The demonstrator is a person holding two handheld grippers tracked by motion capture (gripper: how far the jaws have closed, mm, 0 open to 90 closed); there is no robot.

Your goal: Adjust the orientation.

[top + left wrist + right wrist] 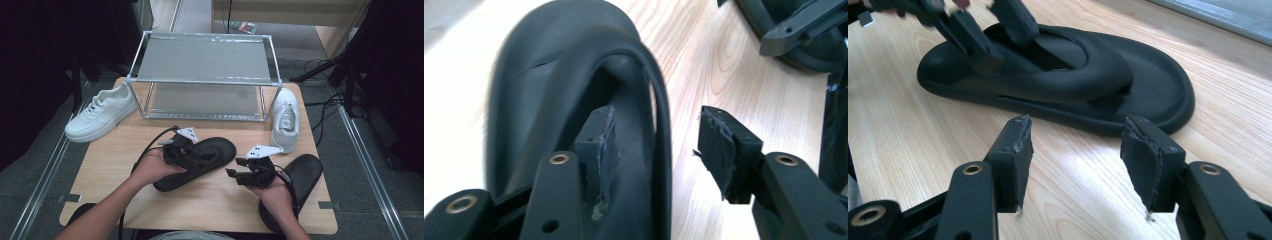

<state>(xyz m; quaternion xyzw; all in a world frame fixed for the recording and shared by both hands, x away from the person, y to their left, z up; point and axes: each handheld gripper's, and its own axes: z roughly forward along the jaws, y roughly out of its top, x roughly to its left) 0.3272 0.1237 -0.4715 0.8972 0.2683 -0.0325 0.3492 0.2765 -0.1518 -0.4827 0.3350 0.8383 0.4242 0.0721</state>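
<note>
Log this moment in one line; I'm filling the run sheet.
left gripper: open, straddling black slipper strap | right gripper: open, empty | second slipper: under right hand

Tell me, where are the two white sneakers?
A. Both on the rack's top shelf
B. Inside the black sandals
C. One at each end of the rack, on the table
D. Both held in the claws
C: one white sneaker lies at the rack's left end and the other at its right end, both on the table.
</note>
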